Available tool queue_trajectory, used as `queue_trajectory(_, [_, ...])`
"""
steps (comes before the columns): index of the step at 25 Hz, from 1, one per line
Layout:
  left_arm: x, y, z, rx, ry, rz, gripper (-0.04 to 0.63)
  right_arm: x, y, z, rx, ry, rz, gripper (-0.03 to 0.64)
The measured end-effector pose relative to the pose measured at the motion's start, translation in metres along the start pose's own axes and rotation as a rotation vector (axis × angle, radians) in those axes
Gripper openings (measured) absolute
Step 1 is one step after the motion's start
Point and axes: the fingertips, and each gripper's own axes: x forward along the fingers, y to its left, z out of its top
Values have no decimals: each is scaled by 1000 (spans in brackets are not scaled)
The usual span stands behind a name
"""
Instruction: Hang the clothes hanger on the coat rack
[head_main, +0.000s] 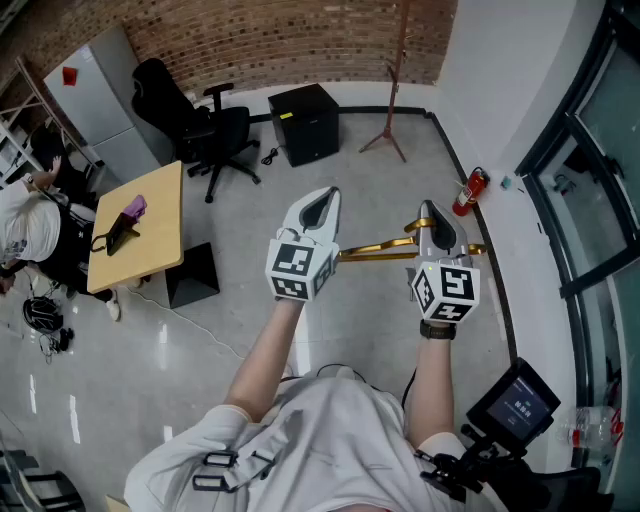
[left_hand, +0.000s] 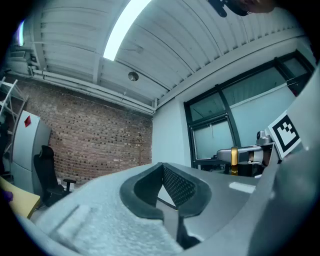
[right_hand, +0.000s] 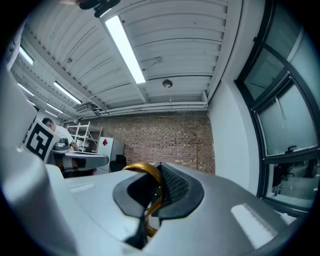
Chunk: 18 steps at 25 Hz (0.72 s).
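The gold clothes hanger (head_main: 378, 252) hangs level between my two grippers, its bar running left to right over the floor. My right gripper (head_main: 437, 215) is shut on the hanger's curved gold hook (right_hand: 150, 176), which rises between its pads. My left gripper (head_main: 320, 200) is shut beside it at the same height; the left gripper view shows its jaws (left_hand: 162, 172) together with nothing clearly held. The wooden coat rack (head_main: 395, 90) stands far ahead by the brick wall, in the corner, and is also small in the right gripper view (right_hand: 196, 147).
A black office chair (head_main: 200, 130) and a black cabinet (head_main: 305, 122) stand by the brick wall. A wooden table (head_main: 140, 225) and a seated person (head_main: 30, 230) are at the left. A red fire extinguisher (head_main: 470, 190) stands by the glass wall on the right.
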Motion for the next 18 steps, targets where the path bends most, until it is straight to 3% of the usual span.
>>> queue_trajectory(5, [-16,-38,13,27,2,-23,0,-27,-17,-5,14,-8,-34,3])
queue_trajectory(12, [-18,-3,11,43,30,30,0,-12,-15,-5,13,18,-24,5])
queue_trajectory(18, [39,15,-27,28,27,-6,0,37,-31,-32,-35,37,-35,5])
